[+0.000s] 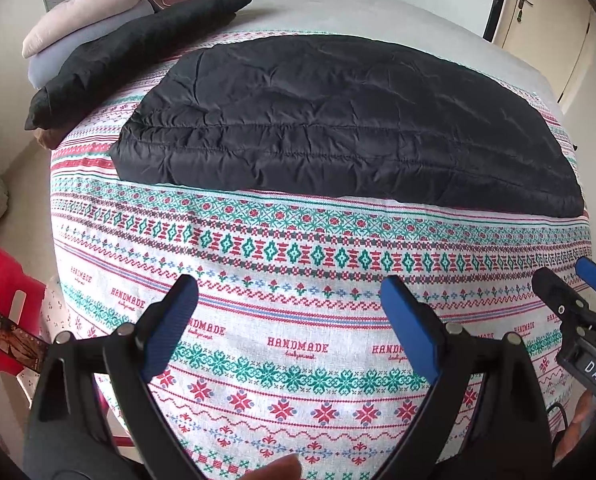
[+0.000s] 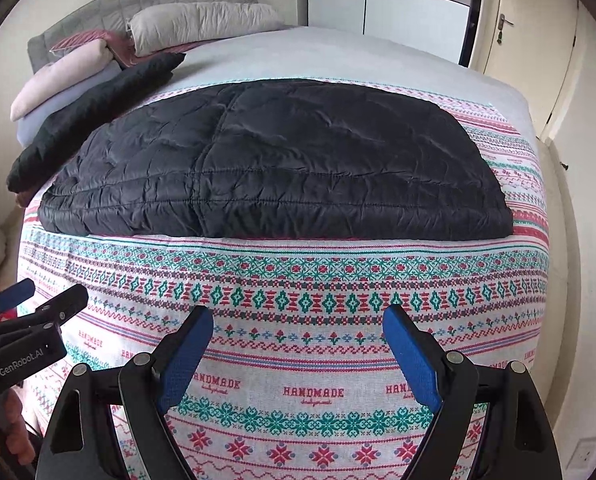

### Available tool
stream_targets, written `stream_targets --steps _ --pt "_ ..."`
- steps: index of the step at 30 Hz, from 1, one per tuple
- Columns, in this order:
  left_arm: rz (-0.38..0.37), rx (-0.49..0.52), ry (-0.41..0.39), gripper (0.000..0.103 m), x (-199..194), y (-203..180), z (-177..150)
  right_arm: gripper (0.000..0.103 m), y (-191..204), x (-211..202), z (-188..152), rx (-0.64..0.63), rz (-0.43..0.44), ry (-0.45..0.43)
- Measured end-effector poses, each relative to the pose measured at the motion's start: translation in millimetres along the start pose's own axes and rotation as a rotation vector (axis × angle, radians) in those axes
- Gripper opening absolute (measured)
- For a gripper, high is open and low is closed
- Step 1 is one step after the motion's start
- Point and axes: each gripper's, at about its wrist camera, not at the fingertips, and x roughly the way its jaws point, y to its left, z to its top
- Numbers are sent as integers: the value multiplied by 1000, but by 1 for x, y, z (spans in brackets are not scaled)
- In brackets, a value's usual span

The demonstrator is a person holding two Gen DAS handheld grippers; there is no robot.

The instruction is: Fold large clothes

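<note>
**Desk:** Above the near end of the patterned bedspread [image 1: 298, 320], what are the claws doing?

**Photographer:** Both hover empty. The left gripper [image 1: 289, 320] has its blue pads spread wide with nothing but bedspread showing between them, and the right gripper [image 2: 298, 344] stands just as wide, also holding nothing. They sit side by side: the right one shows at the edge of the left wrist view, the left one at the edge of the right wrist view.

**Desk:** And the garment?

**Photographer:** The black quilted jacket [image 2: 273, 172] lies flat on the bedspread, beyond both claws, towards the headboard [image 2: 137, 12]. A band of bare bedspread separates the pads from the jacket's near edge, so neither touches it.

**Desk:** Which way does it run?

**Photographer:** Its long axis lies crosswise, left to right across the bedspread, so the near long edge faces both grippers squarely. It looks partly folded already, a thick slab with a doubled near edge.

**Desk:** Who is closer?

**Photographer:** Hard to separate; each claw fronts its own half of the near edge. I judge the next move needs both reaching forward together.

**Desk:** Anything else on the bedspread's far side?

**Photographer:** A second dark folded piece [image 1: 137, 52] lies beyond the jacket's left end, beside the pillows [image 2: 201, 20].
</note>
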Motion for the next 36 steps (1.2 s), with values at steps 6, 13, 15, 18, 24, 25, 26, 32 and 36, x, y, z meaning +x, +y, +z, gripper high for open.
stream_targets --steps 6,13,15,18,24,25,26,32,36 --pt "-5 0 10 92 3 1 0 88 1 0 -1 -1 -2 1" --pt "-4 8 15 92 4 -2 0 88 0 1 -2 -2 3 10" --pt "-5 8 17 92 5 -3 -1 88 0 1 -2 -2 3 10" --pt "-6 11 18 92 5 -3 -1 88 0 1 -2 -1 3 10" --pt "-6 11 19 92 5 -3 -1 88 1 1 -2 -1 2 11" --pt "-6 12 19 92 5 -3 -1 88 1 1 -2 0 2 11" --pt "-6 11 19 92 4 -3 -1 88 1 1 -2 0 1 11" --pt "-3 13 15 92 4 -3 -1 88 2 2 -2 -1 2 13" --pt "-5 16 16 92 4 -3 -1 88 2 3 -4 -3 3 15"
